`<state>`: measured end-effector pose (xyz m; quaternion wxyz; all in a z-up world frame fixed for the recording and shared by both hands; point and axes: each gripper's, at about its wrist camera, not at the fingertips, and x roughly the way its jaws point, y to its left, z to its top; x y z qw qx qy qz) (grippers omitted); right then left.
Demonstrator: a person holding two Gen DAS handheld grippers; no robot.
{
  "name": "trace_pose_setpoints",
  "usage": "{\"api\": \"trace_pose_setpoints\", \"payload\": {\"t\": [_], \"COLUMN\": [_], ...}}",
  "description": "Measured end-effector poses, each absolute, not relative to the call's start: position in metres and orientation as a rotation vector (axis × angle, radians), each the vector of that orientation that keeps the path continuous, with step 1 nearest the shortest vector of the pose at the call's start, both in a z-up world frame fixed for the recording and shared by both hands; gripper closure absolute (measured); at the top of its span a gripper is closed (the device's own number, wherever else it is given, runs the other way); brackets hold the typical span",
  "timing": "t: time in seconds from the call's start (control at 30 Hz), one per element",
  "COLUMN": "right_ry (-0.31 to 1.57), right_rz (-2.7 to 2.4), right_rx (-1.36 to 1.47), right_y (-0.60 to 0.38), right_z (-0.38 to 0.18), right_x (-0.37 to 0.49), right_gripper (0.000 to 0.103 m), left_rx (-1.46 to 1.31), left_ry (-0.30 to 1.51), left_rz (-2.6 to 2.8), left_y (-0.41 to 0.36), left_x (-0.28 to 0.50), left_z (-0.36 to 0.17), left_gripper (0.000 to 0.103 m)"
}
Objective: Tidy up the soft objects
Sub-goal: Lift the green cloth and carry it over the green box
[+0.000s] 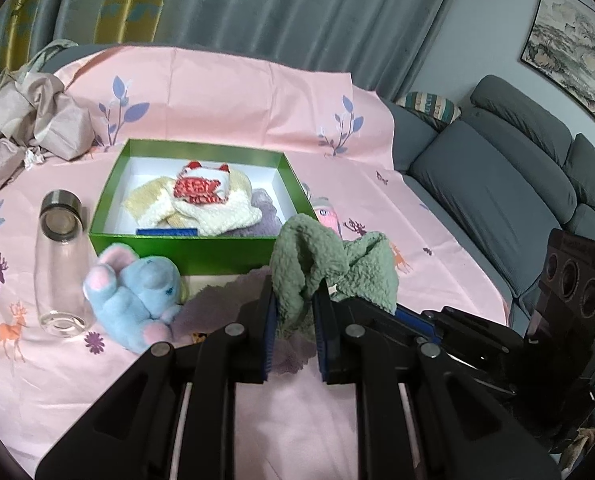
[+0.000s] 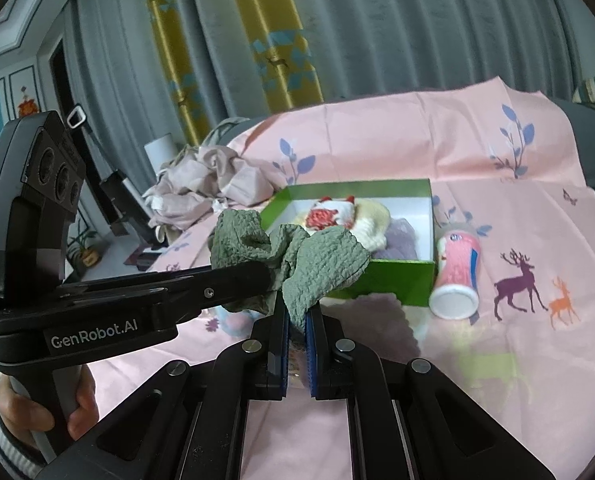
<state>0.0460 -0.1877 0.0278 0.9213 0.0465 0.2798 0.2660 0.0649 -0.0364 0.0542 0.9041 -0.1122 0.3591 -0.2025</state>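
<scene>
Both grippers hold one green fleece cloth [image 1: 321,264] above the pink sheet, in front of the green box [image 1: 185,250]. My left gripper [image 1: 295,300] is shut on its left part. My right gripper [image 2: 296,316] is shut on its lower edge [image 2: 297,264]; the left gripper's body [image 2: 137,300] crosses the right wrist view. The box [image 2: 385,276] holds cream knitwear with a red-and-white piece [image 1: 201,188] and a purple fluffy item [image 1: 263,216]. A blue plush elephant [image 1: 137,296] lies left of the box front. A purple fluffy cloth [image 1: 225,304] lies under the left gripper.
A clear glass bottle [image 1: 59,264] with a metal cap lies left of the elephant. A pink and white tube [image 2: 457,272] lies right of the box. Crumpled beige fabric [image 1: 21,132] is heaped at the back left. A grey sofa [image 1: 497,184] runs along the right.
</scene>
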Motion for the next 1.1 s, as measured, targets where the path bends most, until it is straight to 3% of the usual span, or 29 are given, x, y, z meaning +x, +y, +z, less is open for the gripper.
{"api": "trace_pose_setpoints", "payload": {"t": [1.1], "right_ry": [0.513], "right_rz": [0.553], "right_rx": [0.041], "right_y": [-0.150], "right_z": [0.050], "right_x": [0.099], "right_gripper": [0.095], "left_rx": [-0.192], "left_ry": [0.690], "left_rz": [-0.386], "left_y": [-0.008], "left_x": [0.116], "left_z": [0.073], "left_gripper": [0.088]}}
